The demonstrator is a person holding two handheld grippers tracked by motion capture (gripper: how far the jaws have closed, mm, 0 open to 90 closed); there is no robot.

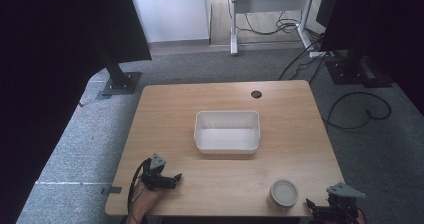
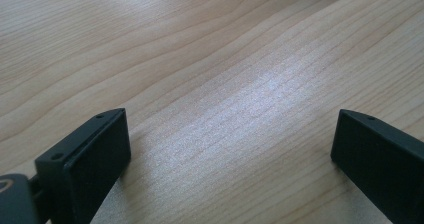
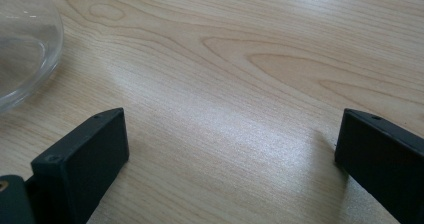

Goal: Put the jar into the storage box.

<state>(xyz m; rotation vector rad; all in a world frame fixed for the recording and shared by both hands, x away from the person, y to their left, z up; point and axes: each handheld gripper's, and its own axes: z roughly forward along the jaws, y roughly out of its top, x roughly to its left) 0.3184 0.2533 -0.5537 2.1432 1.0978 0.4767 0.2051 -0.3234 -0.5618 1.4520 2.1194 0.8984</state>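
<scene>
Both grippers rest at the table's (image 1: 165, 104) near edge, jaws wide apart, holding nothing. Clear round lidded container (image 1: 284, 194) sits just beside right gripper (image 1: 327, 207); left gripper (image 1: 170, 179) well apart. White bin (image 1: 227, 145) at centre. Likely start; next, reach for container.

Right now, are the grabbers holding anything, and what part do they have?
Nothing is held. The left gripper and right gripper both have jaws wide open over bare table. The glass bowl sits apart, untouched.

Grey carpet floor (image 1: 75, 144), white wall (image 1: 170, 9), white desk frame (image 1: 270, 4), trailing cables (image 1: 360, 114)
</scene>
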